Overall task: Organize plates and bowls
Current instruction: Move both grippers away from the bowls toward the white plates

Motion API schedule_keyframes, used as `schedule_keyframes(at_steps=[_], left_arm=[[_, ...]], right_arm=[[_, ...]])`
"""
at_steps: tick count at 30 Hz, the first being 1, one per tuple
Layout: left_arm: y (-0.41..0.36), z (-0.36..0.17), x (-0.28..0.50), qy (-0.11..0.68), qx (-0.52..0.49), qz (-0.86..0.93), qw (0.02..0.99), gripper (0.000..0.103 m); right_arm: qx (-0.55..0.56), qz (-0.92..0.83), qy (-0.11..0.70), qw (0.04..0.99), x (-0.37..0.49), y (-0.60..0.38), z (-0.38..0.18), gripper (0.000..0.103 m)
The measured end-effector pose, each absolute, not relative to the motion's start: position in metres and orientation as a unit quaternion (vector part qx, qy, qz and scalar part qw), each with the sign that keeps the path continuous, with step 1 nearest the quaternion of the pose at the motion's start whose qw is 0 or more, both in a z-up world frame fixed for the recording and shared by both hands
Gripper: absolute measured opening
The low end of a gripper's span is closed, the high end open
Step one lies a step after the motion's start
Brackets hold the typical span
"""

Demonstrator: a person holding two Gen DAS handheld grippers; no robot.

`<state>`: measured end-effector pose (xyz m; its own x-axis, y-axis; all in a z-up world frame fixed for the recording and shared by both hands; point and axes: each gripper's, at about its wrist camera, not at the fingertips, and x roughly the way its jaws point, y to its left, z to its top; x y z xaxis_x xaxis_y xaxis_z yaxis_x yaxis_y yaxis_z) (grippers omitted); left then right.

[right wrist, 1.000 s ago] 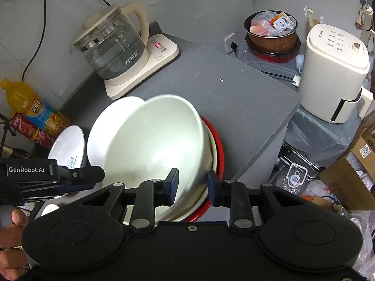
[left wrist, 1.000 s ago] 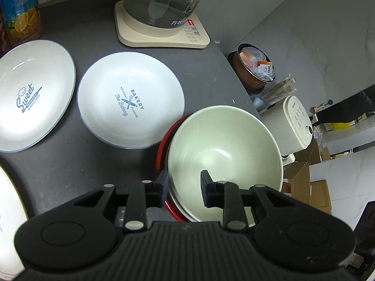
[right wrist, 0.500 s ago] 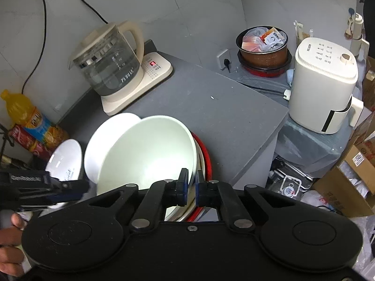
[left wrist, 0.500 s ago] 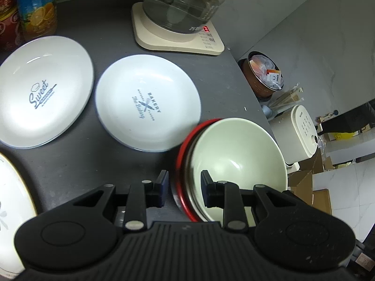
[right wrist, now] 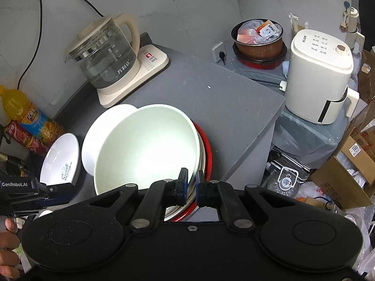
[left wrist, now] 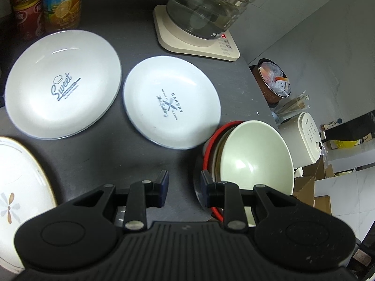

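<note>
A cream bowl sits on top of a nested stack whose lowest bowl is red, near the counter's right edge. My right gripper is shut on the near rim of the cream bowl. In the left wrist view the same stack looks tilted. My left gripper stands open over bare counter just left of the stack, holding nothing. A white "Bakery" plate lies beyond it. A larger "Sweet" plate lies to its left, and a flower-patterned plate at the near left.
A glass kettle on a cream base stands at the back, with an orange drink bottle and a red can at the back left. Past the counter's right edge are a white appliance, a pot and boxes.
My right gripper has closed on the cream bowl's rim. My left gripper has slid left, off the bowl stack, so its jaws now stand over bare counter.
</note>
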<state>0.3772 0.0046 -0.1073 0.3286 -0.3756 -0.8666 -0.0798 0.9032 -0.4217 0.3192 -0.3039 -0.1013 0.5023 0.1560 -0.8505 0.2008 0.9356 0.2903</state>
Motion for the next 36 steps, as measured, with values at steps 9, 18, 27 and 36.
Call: schedule_keyframes(at_steps=[9,18,27,36], left_arm=[[0.016,-0.105,0.367,0.569,-0.202,-0.095,0.792,0.027],[0.035,-0.099,0.348,0.557,-0.185,-0.051,0.808,0.062],[0.068,-0.103,0.334,0.554,-0.197,0.014,0.808,0.073],[0.095,-0.099,0.325,0.546,-0.221,0.094,0.803,0.081]], right_arm=[[0.175,0.004,0.494,0.852,0.308,-0.287,-0.081,0.038],[0.139,0.085,0.488,0.858,0.318,-0.244,-0.062,0.071],[0.091,0.178,0.497,0.844,0.352,-0.193,-0.061,0.084],[0.05,0.273,0.514,0.812,0.39,-0.151,-0.066,0.087]])
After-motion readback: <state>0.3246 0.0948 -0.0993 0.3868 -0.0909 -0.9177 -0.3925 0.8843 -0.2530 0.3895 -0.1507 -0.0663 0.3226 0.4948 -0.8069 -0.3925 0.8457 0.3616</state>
